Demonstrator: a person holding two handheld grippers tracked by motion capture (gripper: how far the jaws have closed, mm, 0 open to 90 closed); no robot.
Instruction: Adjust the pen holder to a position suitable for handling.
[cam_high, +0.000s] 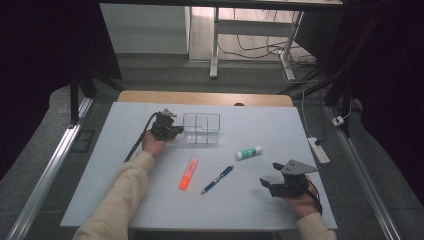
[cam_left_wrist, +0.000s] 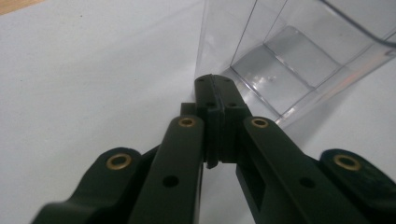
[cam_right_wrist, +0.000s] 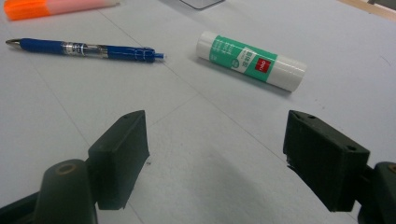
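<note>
I count one clear organizer (cam_high: 201, 128), highlighter (cam_high: 188, 174), pen (cam_high: 217, 180), glue stick (cam_high: 249, 152). My left tool (cam_left_wrist: 212, 84), pressed together, touches the organizer at 9 o'clock; right tool (cam_right_wrist: 217, 154) spread over bare worktop (cam_high: 240, 210).

Box (cam_high: 201, 128) at tabletop (cam_high: 125, 200) rear; before it, left to right: marker (cam_high: 188, 174), pen (cam_high: 217, 180), glue stick (cam_high: 249, 153). Left gripper (cam_high: 172, 129) just beside box.
</note>
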